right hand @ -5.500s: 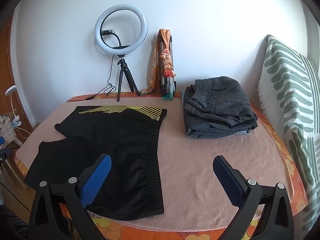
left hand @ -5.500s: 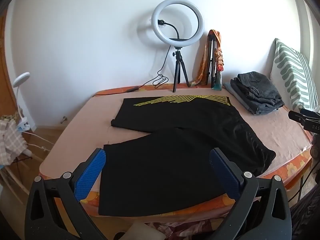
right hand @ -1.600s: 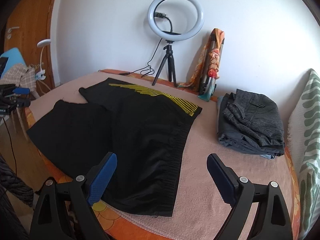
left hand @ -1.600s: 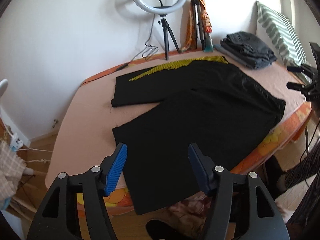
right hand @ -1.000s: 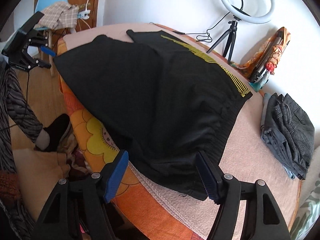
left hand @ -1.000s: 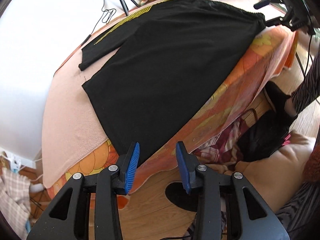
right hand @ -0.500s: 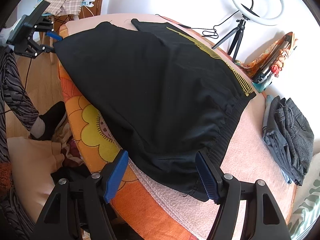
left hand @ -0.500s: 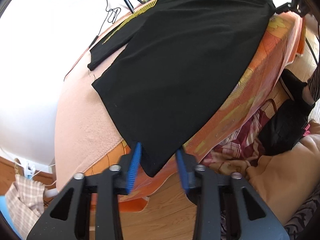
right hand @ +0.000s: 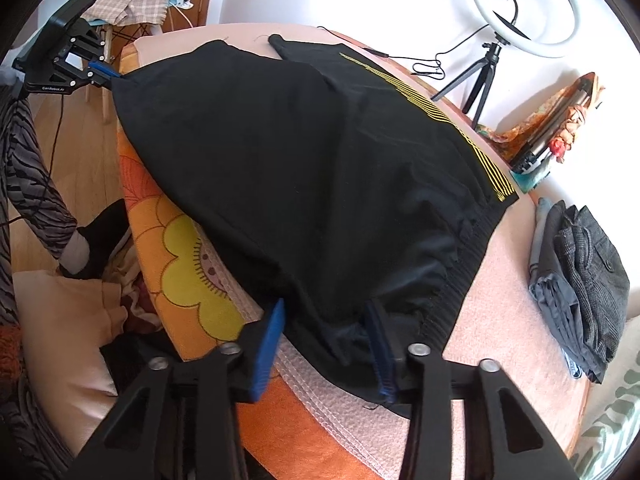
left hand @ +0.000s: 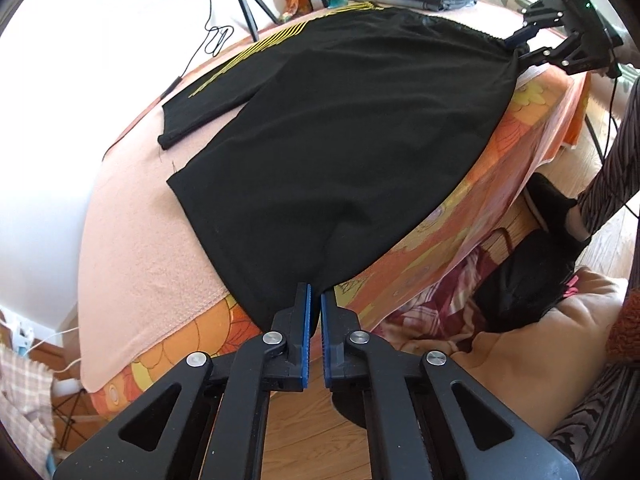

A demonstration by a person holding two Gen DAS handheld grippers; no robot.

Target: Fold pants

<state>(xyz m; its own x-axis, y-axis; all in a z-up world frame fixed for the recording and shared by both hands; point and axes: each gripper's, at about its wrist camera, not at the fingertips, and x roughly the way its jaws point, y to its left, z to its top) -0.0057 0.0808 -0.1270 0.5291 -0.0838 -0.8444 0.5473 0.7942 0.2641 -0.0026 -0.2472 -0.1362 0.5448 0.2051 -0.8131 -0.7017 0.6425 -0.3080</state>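
Observation:
Black pants with yellow stripes lie spread on the bed and hang over its near edge. My left gripper is shut on the hem corner of the near leg; the right wrist view shows it at far left with that corner in its tips. My right gripper is at the waistband corner and its jaws are closing. Bunched black fabric sits between the blue pads, which still stand apart. In the left wrist view the right gripper is at the far end of the pants.
A peach blanket over an orange flowered sheet covers the bed. Folded grey trousers lie near a striped pillow. A ring light on a tripod stands at the wall. A person's striped leg is beside the bed.
Both grippers came down to the bed's edge. The left jaws went from open around the hem corner to shut on it. The right jaws narrowed around the waistband corner.

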